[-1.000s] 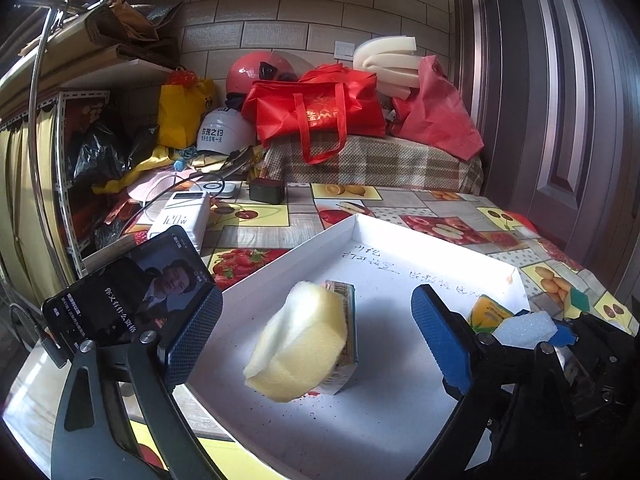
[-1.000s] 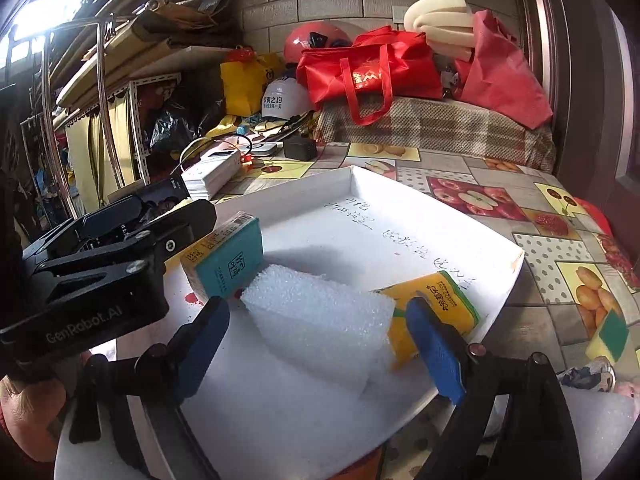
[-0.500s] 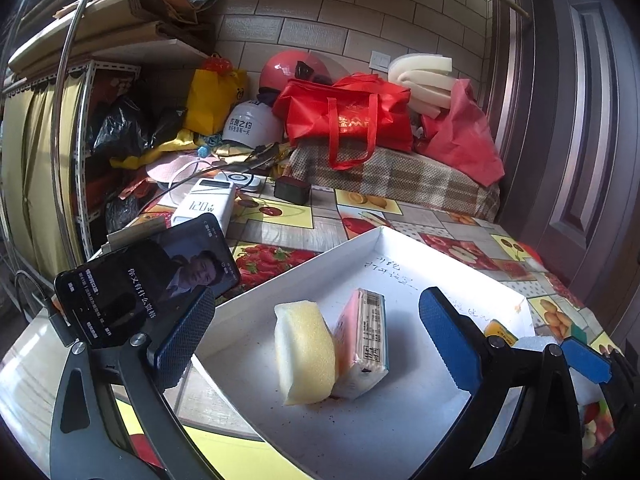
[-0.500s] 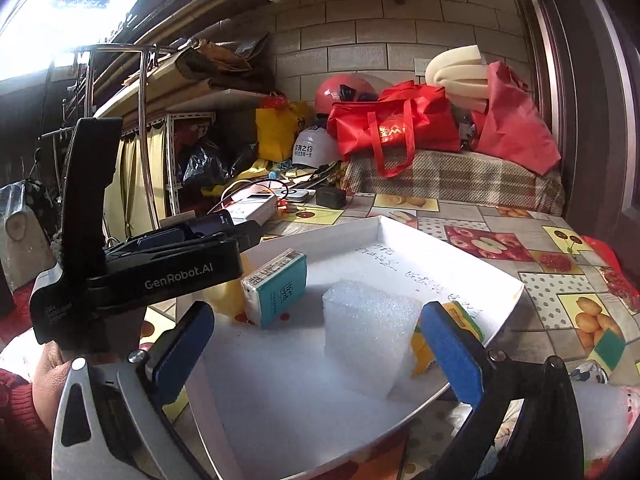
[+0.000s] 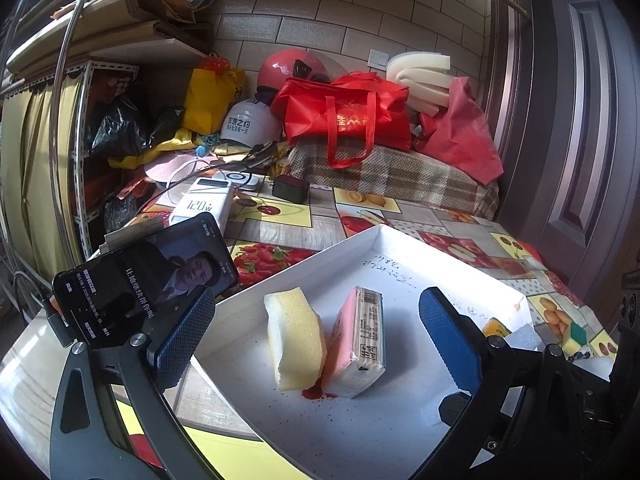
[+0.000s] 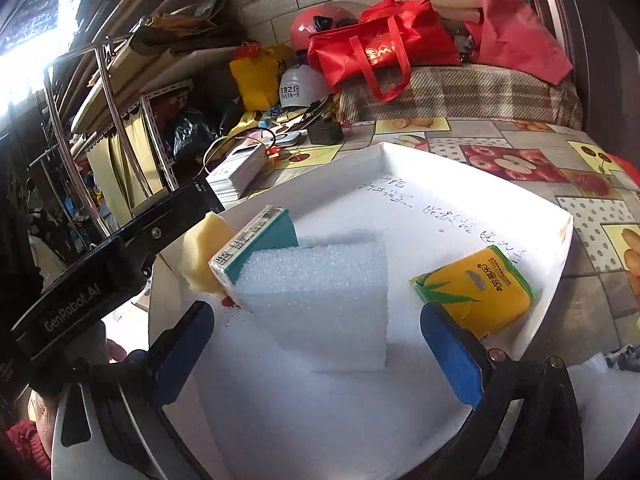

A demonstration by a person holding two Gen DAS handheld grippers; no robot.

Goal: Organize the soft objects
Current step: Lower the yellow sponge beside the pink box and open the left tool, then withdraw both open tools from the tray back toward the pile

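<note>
A white tray (image 5: 352, 252) (image 6: 480, 184) lies on the fruit-patterned table. In it stand a yellow sponge (image 5: 294, 338) (image 6: 202, 252) and, leaning against it, a pink and teal tissue pack (image 5: 360, 346) (image 6: 256, 240). My left gripper (image 5: 316, 340) stands open around this pair without touching either. A white foam block (image 6: 324, 304) stands upright in the tray between the wide-open fingers of my right gripper (image 6: 316, 348), with gaps on both sides. A yellow tissue pack (image 6: 476, 288) (image 5: 494, 326) lies by the tray's right rim.
A phone (image 5: 148, 280) on a stand sits left of the tray, with a white power bank (image 5: 202, 204) behind it. Red bags (image 5: 348, 108), helmets (image 5: 248, 124) and foam rolls (image 5: 420, 76) crowd the back. A door (image 5: 580, 120) rises at the right.
Both grippers let go and opened wide. The yellow sponge now stands on edge beside the upright tissue pack, and the white foam block stands free in the tray. The right gripper tilted down closer to it.
</note>
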